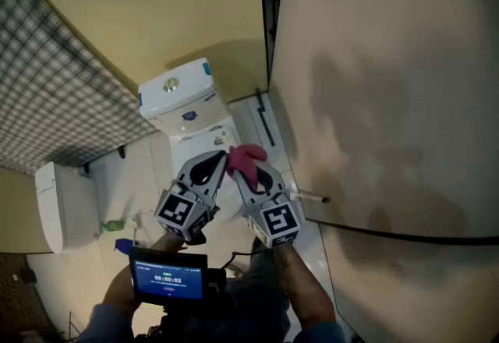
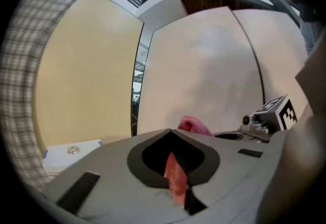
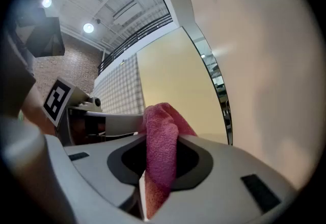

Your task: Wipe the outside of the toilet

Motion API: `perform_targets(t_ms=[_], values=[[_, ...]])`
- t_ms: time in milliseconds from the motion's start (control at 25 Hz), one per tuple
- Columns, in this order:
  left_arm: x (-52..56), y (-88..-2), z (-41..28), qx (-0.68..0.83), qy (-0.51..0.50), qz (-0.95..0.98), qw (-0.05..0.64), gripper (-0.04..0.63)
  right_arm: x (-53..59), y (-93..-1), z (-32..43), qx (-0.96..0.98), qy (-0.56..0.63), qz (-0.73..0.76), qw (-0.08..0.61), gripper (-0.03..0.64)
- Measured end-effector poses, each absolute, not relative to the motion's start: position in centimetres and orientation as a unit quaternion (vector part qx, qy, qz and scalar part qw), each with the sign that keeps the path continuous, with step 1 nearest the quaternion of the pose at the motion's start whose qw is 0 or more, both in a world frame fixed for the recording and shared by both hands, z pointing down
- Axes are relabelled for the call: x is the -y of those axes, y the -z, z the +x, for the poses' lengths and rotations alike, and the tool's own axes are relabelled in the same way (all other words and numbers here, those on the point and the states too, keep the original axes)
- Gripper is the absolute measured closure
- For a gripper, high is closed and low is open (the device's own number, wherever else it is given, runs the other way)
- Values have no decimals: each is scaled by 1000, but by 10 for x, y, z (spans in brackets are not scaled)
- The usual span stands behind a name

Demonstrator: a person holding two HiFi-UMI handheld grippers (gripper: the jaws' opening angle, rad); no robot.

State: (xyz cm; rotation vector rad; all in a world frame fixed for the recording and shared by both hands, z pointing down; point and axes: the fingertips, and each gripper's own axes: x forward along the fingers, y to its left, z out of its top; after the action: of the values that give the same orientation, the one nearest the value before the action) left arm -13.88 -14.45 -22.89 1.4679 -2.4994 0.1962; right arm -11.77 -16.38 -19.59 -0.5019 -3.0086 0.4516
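Pink cloth (image 1: 248, 156) in R hand-held gripper (image 1: 240, 171)

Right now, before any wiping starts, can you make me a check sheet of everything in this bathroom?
Surface: pale glossy floor.
Job's things: white toilet with a flush button on top of its tank; pink cloth held up in front of it.
Clutter: a green thing and a blue thing on the floor by a second white fixture; too small to name.
Grippers: left gripper and right gripper are both shut on the pink cloth, tips close together.
Cables: nothing seen clearly.
Surroundings: beige partition on the right, checked wall on the left, small lit screen near the person.
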Motion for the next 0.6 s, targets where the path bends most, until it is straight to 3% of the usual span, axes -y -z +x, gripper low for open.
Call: perform_targets(t_ms=[280, 600], values=[[240, 95, -276, 858, -125, 467, 172, 581, 254, 68, -262, 960, -189, -194, 71, 532], [246, -81, -372, 853, -215, 424, 217, 581, 251, -120, -364, 940, -238, -221, 105, 532]])
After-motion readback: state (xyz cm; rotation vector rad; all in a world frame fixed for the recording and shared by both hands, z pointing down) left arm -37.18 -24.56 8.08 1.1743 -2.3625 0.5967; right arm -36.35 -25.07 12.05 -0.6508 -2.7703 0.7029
